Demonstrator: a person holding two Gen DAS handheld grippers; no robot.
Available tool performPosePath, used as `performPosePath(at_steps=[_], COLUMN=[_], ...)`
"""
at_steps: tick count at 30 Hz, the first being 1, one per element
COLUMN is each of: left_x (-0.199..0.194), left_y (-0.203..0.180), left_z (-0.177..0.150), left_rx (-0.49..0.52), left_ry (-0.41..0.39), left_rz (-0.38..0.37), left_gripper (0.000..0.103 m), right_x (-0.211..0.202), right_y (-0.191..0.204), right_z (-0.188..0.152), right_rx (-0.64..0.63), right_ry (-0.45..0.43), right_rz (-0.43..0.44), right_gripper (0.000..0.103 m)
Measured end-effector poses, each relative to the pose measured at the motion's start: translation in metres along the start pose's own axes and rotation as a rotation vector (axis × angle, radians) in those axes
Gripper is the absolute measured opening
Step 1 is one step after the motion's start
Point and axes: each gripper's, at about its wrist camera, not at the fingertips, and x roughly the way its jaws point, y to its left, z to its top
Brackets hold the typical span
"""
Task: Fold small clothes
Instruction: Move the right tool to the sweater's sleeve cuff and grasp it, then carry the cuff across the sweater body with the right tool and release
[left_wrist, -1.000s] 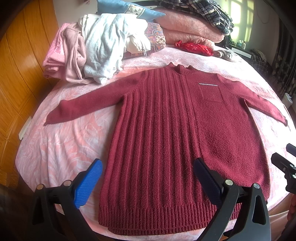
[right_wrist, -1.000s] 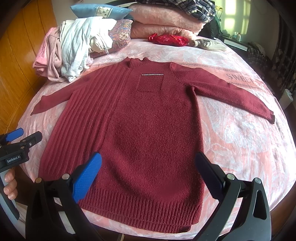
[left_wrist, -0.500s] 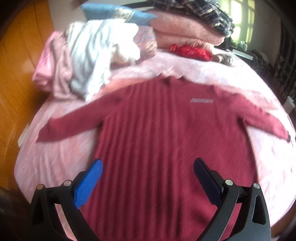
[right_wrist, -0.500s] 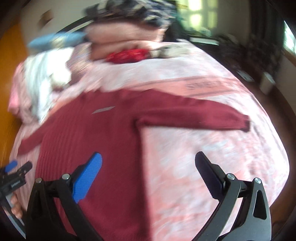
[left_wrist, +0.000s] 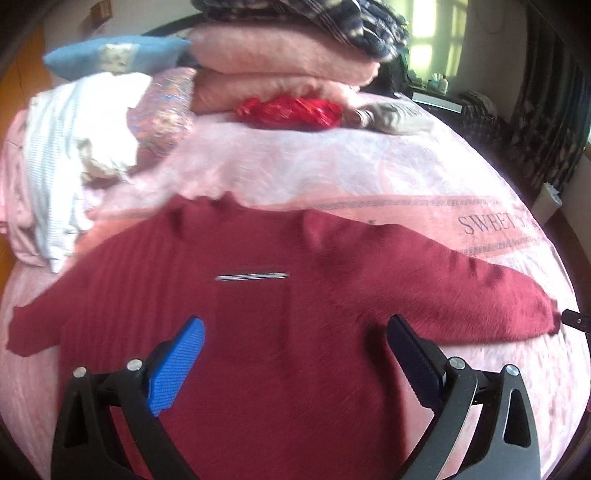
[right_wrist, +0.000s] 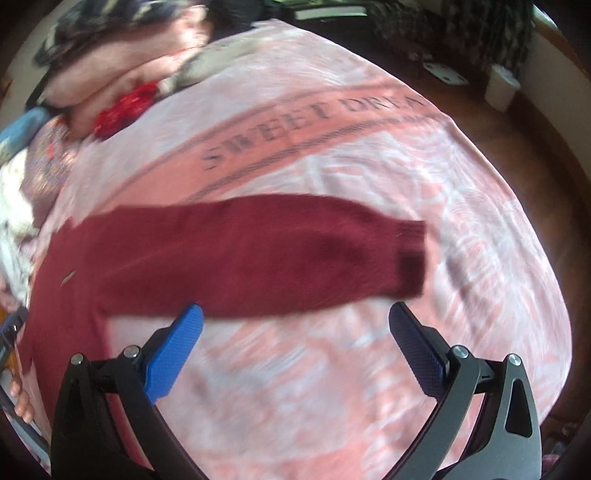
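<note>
A dark red knit sweater (left_wrist: 280, 332) lies flat on the pink bed, front up, both sleeves spread out. My left gripper (left_wrist: 295, 332) hovers open over its chest, just below the small silver stripe (left_wrist: 251, 276). The sweater's right sleeve (right_wrist: 258, 254) stretches across the right wrist view, its cuff (right_wrist: 412, 258) pointing right. My right gripper (right_wrist: 295, 325) is open just below that sleeve, nothing between its fingers. The sweater's hem is out of view.
A pink bedspread (right_wrist: 332, 110) printed with "SWEET DREAM" covers the bed. Folded pink blankets (left_wrist: 280, 62), a red bundle (left_wrist: 291, 110) and a heap of white and pink clothes (left_wrist: 66, 147) sit at the far side. The bed's edge and dark floor (right_wrist: 535, 147) lie to the right.
Both grippers have moved forward and to the right over the sweater. The left one went from the hem up to the chest; the right one swung to the right sleeve. Both stayed open.
</note>
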Motion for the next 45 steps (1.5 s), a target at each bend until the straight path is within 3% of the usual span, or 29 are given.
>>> performPosePath(at_steps=[8,12,14,15,18,20,21,22,23,27,32,35,40,43,45], left_x=[0.045,0.062,0.067,0.07,0.073,0.073,0.072,0.072,0.071,0.067,0.06,0.061,0.069,0.071,0.07], left_y=[-0.046,-0.053,-0.058,-0.06,-0.065,-0.067,-0.067,-0.067,-0.065,-0.047,-0.016,-0.004,0.008,0.02,0.029], left_z=[0.008,0.005,0.005,0.005,0.005,0.006,0.006,0.006,0.007,0.012,0.017,0.017,0.009,0.007,0.008], left_rx=[0.003,0.001,0.0,0.003,0.003,0.005,0.008,0.012,0.014,-0.004,-0.021,-0.029,-0.016,-0.022,-0.029], left_ry=[0.054,0.078,0.08,0.077,0.073,0.069,0.064,0.06,0.054,0.043,0.005,0.007,0.035,0.052,0.052], left_rz=[-0.041,-0.041,-0.037,-0.034,-0.038,-0.039,-0.037,-0.031,-0.022,-0.002,0.044,0.061,0.088,0.096,0.103], left_gripper=[0.099,0.099,0.099,0.099,0.099,0.099,0.099,0.099,0.099,0.099,0.099,0.099,0.099,0.099,0.099], right_x=[0.045,0.06,0.064,0.066,0.071,0.071,0.068,0.065,0.062,0.036,-0.029,-0.034,0.026,0.04,0.027], right_y=[-0.061,-0.063,-0.058,-0.057,-0.057,-0.062,-0.063,-0.065,-0.067,-0.064,-0.048,-0.058,-0.087,-0.075,-0.059], right_z=[0.029,0.029,0.029,0.029,0.029,0.029,0.03,0.031,0.033,0.038,0.051,0.051,0.033,0.031,0.036], right_rx=[0.092,0.069,0.046,0.039,0.028,0.035,0.032,0.031,0.036,0.054,0.01,0.011,0.103,0.082,0.061], right_ry=[0.064,0.109,0.139,0.149,0.158,0.154,0.142,0.132,0.124,0.035,-0.127,-0.122,0.043,0.056,0.023], right_rz=[0.046,0.079,0.083,0.081,0.051,0.033,0.042,0.05,0.037,0.102,0.19,0.098,-0.055,-0.123,-0.143], right_gripper=[0.099,0.098,0.09,0.08,0.073,0.057,0.043,0.015,0.006,0.006,0.005,0.005,0.005,0.005,0.005])
